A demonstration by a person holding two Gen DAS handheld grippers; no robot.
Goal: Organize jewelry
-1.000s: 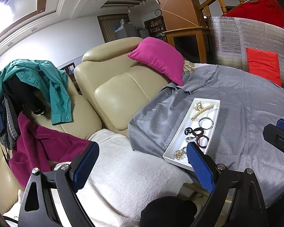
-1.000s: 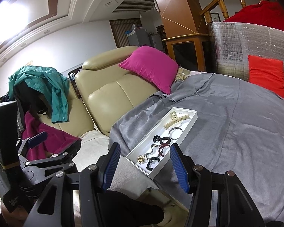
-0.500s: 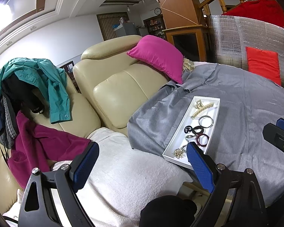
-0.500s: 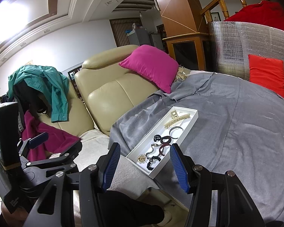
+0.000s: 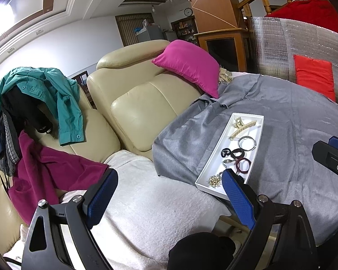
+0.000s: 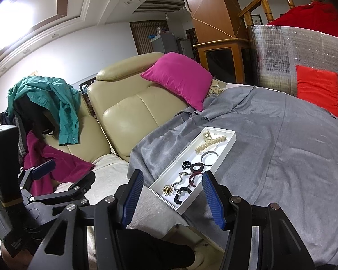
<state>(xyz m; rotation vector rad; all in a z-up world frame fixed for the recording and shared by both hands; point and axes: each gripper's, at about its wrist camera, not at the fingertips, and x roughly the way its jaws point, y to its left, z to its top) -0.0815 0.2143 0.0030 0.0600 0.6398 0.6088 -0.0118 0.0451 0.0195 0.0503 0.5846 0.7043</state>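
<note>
the left gripper [image 5: 169, 193] gapes wide, empty, short of the white tray [image 6: 222, 157] on the grey cloth [image 6: 281, 157]; the right gripper [image 6: 173, 193], half-open and empty, looks nearer, the tray's long axis running away up-right.

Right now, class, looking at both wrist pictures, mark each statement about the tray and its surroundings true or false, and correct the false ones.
1. The white tray lies on a grey cloth. True.
2. The right gripper holds the beige hair claw. False: its jaws stand apart with nothing between them, and the claw lies at the tray's far end.
3. A gold brooch lies near the tray's near end. True.
4. The pink cushion lies inside the tray. False: it leans on the cream sofa behind the cloth.
5. The left gripper is shut. False: its jaws are wide apart and empty.
</note>
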